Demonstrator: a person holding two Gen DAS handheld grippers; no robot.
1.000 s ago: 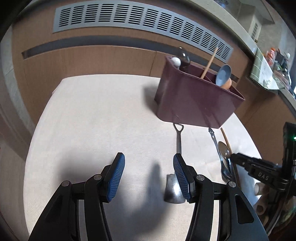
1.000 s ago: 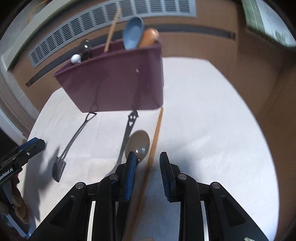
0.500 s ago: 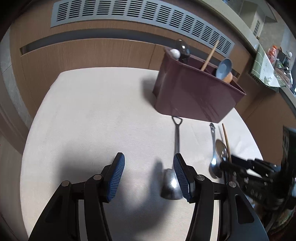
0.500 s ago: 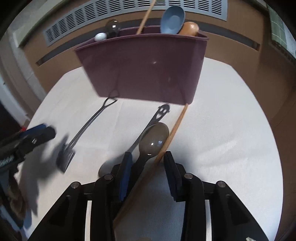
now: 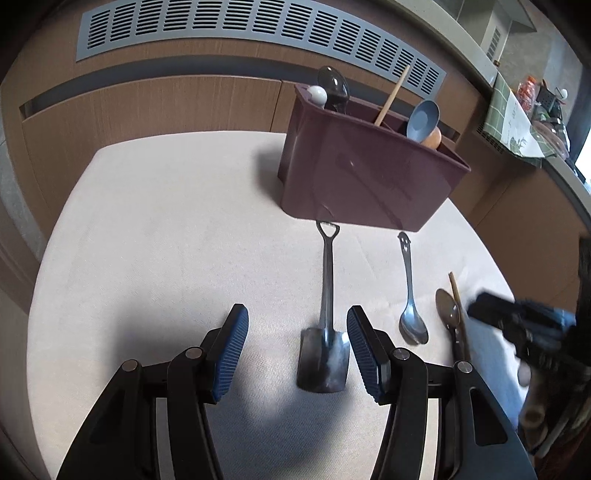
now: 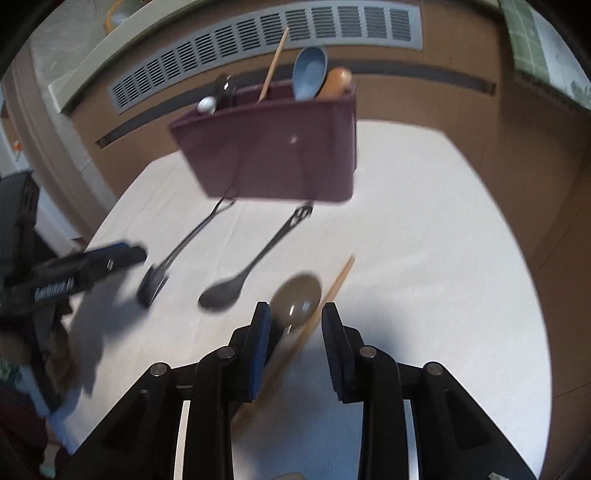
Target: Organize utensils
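Note:
A maroon utensil holder [image 5: 369, 177] [image 6: 273, 155] stands at the back of the table with several utensils in it. In front of it lie a shovel-shaped metal spoon [image 5: 325, 332] [image 6: 155, 280] and a metal spoon with a face cut-out handle [image 5: 410, 295] [image 6: 236, 280]. My left gripper [image 5: 297, 325] [image 6: 136, 253] is open, and the shovel spoon's blade lies between its fingers, untouched. My right gripper [image 6: 295, 321] [image 5: 480, 310] is shut on a brown spoon [image 6: 295, 295] [image 5: 448, 308] and a wooden chopstick [image 6: 334, 284] [image 5: 456, 295], which cross its jaws at a slant.
The cream tablecloth [image 5: 166, 240] covers a table with rounded corners. Behind it runs a brown wall with a grey vent grille [image 5: 258, 33]. A counter with a green cloth [image 5: 509, 110] is at the far right. A person's hand [image 5: 535, 413] shows beneath the right gripper.
The right gripper pulled back with the brown spoon and chopstick, so the chopstick's tip no longer touches the holder's base. The left gripper stayed almost still.

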